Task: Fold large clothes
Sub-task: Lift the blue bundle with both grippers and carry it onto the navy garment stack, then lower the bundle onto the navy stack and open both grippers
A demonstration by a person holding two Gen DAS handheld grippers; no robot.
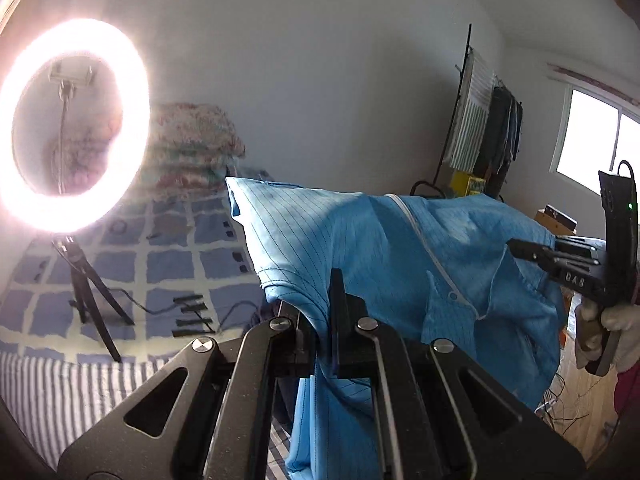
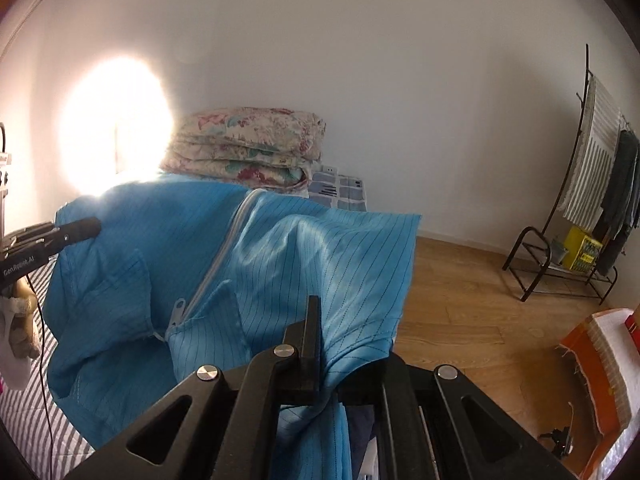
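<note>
A large light-blue pinstriped garment [image 1: 360, 240] with a white zipper hangs in the air, stretched between my two grippers above the bed. In the left wrist view my left gripper [image 1: 318, 320] is shut on one bunched edge of the cloth, which drapes down past its fingers. The right gripper [image 1: 516, 248] shows at the far right, held by a gloved hand [image 1: 616, 320], its tip at the garment's other side. In the right wrist view the garment [image 2: 280, 256] fills the middle. My right gripper [image 2: 326, 344] is shut on its fabric, and the left gripper [image 2: 90, 227] pokes in from the left.
A bright ring light [image 1: 76, 120] on a tripod stands on the bed's blue checked cover [image 1: 168, 264]. Folded floral quilts [image 2: 248, 148] lie against the wall. A clothes rack [image 2: 592, 184] stands on the wooden floor [image 2: 480, 300], and an orange box [image 2: 600, 360] lies nearer.
</note>
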